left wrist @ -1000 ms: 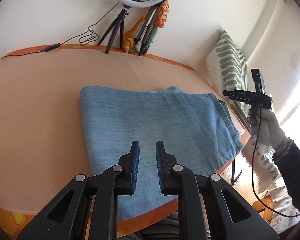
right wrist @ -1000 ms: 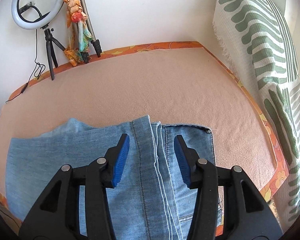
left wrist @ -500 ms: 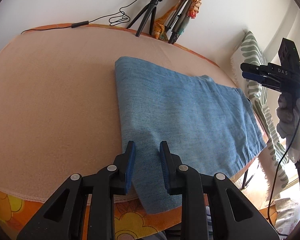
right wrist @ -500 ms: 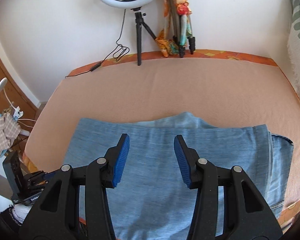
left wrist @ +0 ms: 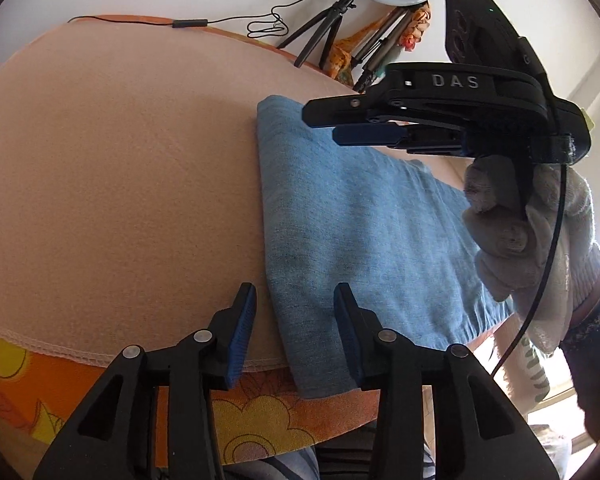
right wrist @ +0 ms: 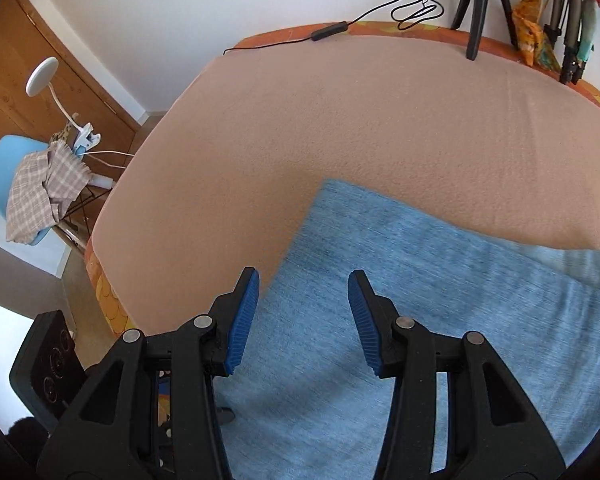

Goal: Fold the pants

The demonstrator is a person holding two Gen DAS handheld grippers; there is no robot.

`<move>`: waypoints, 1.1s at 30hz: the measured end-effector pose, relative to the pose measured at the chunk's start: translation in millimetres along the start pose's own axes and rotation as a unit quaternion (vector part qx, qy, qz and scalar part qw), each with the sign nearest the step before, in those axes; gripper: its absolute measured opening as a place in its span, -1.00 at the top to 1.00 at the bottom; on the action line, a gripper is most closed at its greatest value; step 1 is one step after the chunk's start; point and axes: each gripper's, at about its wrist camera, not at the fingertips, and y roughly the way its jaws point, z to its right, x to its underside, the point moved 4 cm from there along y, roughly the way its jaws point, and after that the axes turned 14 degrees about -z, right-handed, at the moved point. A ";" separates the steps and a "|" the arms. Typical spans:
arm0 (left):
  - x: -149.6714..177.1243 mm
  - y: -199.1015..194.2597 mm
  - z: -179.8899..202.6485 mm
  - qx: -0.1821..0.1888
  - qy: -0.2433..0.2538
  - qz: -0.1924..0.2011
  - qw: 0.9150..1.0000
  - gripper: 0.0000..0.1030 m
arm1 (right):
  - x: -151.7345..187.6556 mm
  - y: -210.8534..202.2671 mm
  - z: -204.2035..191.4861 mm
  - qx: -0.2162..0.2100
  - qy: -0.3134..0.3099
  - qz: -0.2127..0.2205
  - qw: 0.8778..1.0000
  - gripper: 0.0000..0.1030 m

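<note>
Pants: blue denim, folded into a flat rectangle, lying on the peach cloth of the tabletop; 1 short folded end hangs slightly over the near edge, above the orange flowered border.
Left hand-held gripper: spread, holding nothing; its 2 blue pads straddle the near left corner of the pants, the left pad over bare cloth, the right pad over denim. Whether the pads touch the fabric cannot be told.
Right hand-held gripper: spread, empty; hovering over the left part of the pants, its left pad beside the folded left edge.
Gloved hand: white knit glove, wrapped around the right hand-held gripper's handle, above the right part of the pants.
Far edge: ring light on a tripod, its cable, folded tripods wrapped in a patterned cloth.
Beyond the left edge: blue chair with a checked cloth, white clip lamp.
</note>
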 end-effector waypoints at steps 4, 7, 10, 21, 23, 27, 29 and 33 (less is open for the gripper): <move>5.3 -2.3 -1.2 0.023 -0.016 -0.001 1.000 0.18 | -20.2 26.3 -7.0 0.011 0.002 -0.031 0.999 0.06; 9.5 -3.8 -1.9 0.038 -0.022 -0.001 0.999 0.18 | -32.0 37.0 -8.0 0.013 0.014 -0.045 0.999 0.06; 13.2 -3.4 -1.2 0.054 -0.024 -0.001 0.998 0.22 | -37.8 44.5 -7.7 0.006 0.030 -0.054 0.998 0.06; 23.5 -16.3 8.7 0.104 -0.032 0.035 0.993 0.47 | -33.3 34.6 -27.1 0.090 0.015 -0.102 0.991 0.04; 20.6 -18.8 11.4 0.105 -0.026 0.042 0.993 0.48 | -30.6 36.7 -31.2 0.110 0.009 -0.115 0.987 0.04; 22.3 -24.1 18.8 0.104 -0.014 0.046 0.993 0.48 | -25.1 47.9 -39.5 0.156 -0.004 -0.141 0.978 0.04; 24.1 -27.5 20.6 0.102 -0.008 0.047 0.994 0.48 | -23.1 54.3 -42.9 0.168 -0.007 -0.150 0.974 0.04; 26.4 -32.4 28.0 0.091 0.004 0.052 0.995 0.48 | -17.1 62.9 -42.5 0.178 -0.007 -0.153 0.972 0.12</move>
